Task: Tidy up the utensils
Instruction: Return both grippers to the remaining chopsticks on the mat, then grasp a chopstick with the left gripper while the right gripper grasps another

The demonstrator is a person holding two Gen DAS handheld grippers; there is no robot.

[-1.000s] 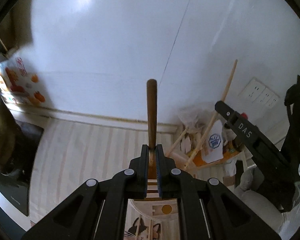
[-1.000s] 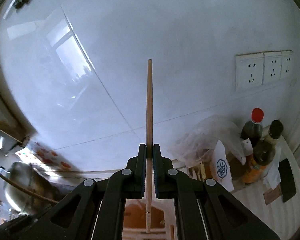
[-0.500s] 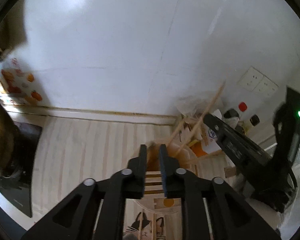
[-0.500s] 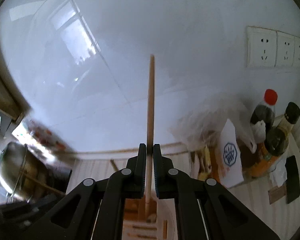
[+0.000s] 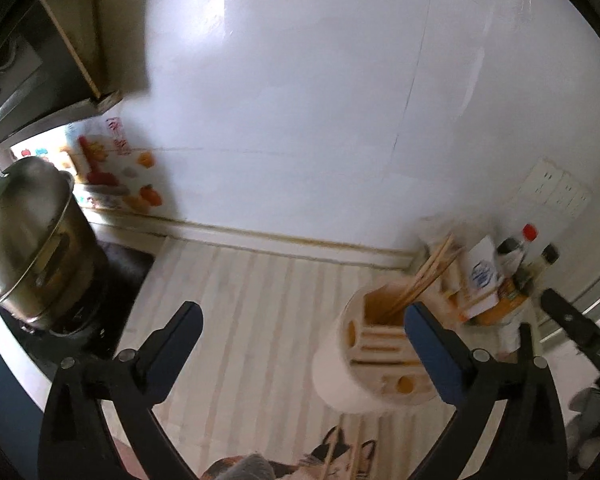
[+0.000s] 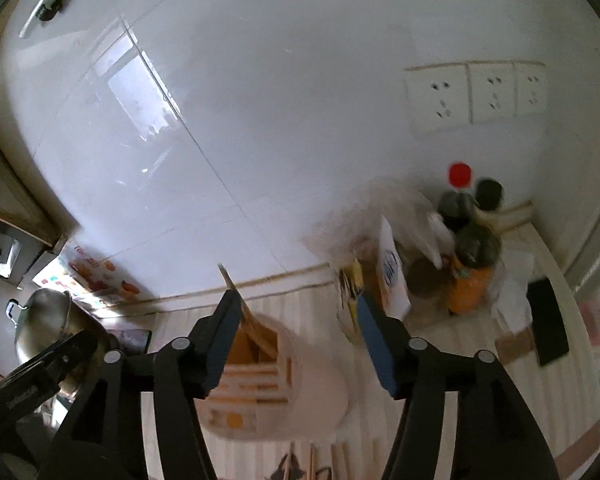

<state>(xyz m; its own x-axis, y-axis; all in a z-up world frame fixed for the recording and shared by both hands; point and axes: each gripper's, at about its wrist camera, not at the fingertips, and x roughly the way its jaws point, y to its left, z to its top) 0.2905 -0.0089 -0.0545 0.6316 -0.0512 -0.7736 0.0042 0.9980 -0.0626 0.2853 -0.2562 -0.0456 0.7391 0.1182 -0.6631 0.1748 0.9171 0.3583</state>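
Observation:
A white round utensil holder (image 5: 360, 376) with wooden dividers stands on the striped counter, and several wooden sticks (image 5: 424, 276) lean out of its back compartment. My left gripper (image 5: 302, 314) hangs to the holder's left, jaws opening wide with nothing between them; its right finger (image 5: 432, 340) overlaps the holder's rim. In the right wrist view the holder (image 6: 300, 384) sits blurred below my right gripper (image 6: 298, 304). Its jaws are opening, with no pad touching anything. A thin wooden stick (image 6: 228, 276) pokes up by the right gripper's left finger.
A steel pot (image 5: 28, 248) sits on a dark hob at the left. Sauce bottles (image 6: 472, 236), a carton and bags crowd the back right corner under wall sockets (image 6: 476, 96). A black flat object (image 6: 548, 328) lies at the right. Chopsticks (image 5: 332, 456) rest on a cat-print mat.
Both grippers were shut on upright wooden handles; both have let go and opened, and the handles now stand in the holder. The left gripper has shifted left of the holder.

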